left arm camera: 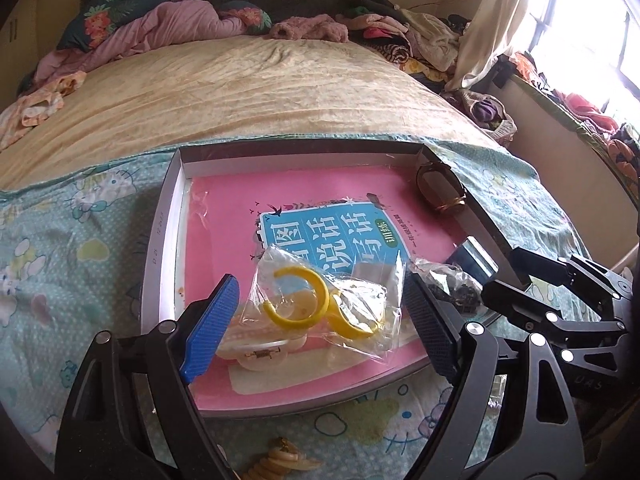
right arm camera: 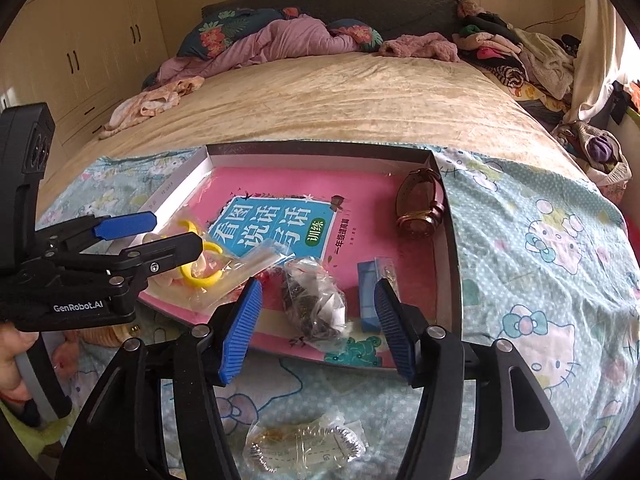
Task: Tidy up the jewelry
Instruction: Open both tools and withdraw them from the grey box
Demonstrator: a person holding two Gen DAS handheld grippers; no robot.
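Tray point(right arm camera: 450, 240) on bed holding watch point(right arm camera: 420, 204), yellow-ring bag point(left arm camera: 324, 308) between spread jaws of left gripper point(left arm camera: 320, 322), dark-bead bag point(right arm camera: 316, 300) between parted, untouching pads of right gripper point(right arm camera: 318, 324); best withdrawn upward, leaving both bags undisturbed.

Left camera: sits close, looks down over the tray point(left arm camera: 160, 264) on the bed.
Right camera: same, from the right side.
Both see: tray, pink book point(right arm camera: 360, 200).
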